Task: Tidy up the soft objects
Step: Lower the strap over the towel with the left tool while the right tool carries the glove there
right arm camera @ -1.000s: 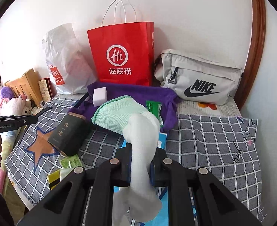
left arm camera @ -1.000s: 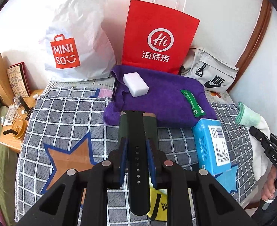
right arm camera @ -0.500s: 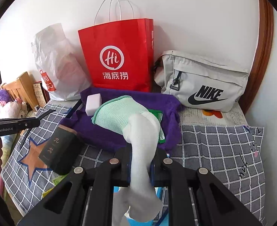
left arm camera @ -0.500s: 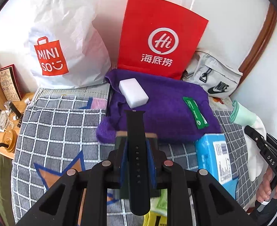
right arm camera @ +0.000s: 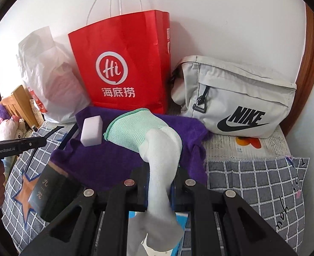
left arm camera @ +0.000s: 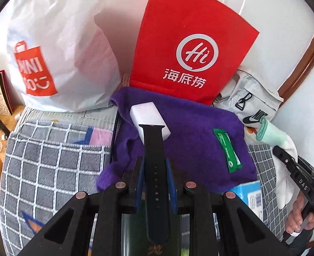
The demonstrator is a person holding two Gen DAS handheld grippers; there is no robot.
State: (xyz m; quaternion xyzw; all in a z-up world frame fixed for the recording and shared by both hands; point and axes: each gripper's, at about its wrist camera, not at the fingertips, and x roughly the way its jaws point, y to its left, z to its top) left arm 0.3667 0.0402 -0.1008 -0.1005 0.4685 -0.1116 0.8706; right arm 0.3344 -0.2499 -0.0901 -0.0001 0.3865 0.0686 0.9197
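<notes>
1. The left gripper (left arm camera: 154, 177) is clamped on a black perforated rubber watch strap (left arm camera: 154, 155). The strap's long axis runs straight forward along the fingers, and its far end reaches out over the white rectangular foam block (left arm camera: 149, 118).

2. The right gripper (right arm camera: 159, 188) is closed on a white knitted glove with a mint-green cuff (right arm camera: 154, 147). The cuff leans forward and to the left above the cloth, while the fingers of the glove droop behind the jaws.

3. The relation that matters: the purple fleece towel (left arm camera: 199, 132) lies spread directly ahead of and below both grippers, in front of the red paper carrier bag (right arm camera: 122, 64). Going by the views, the left gripper seems the nearer, since the strap's tip already overhangs the towel; the glove hangs over the towel's right half (how high above it, I cannot tell).

4. If the towel is the gathering place, each next move is probably a short lowering forward and a release. The limp glove will likely fold as it lands.

5. Counts:
   - one strap, one glove, one towel, one foam block
   - one green sachet (left arm camera: 227, 151) lying on the towel
   - one dark green tin (right arm camera: 50, 189) and one blue packet (left arm camera: 250, 194) on the checked grey bedspread (right arm camera: 252, 181)
   - two bags against the wall besides the red one: a white plastic shopping bag (left arm camera: 67, 49) and a pale grey belt bag (right arm camera: 235, 100)
</notes>
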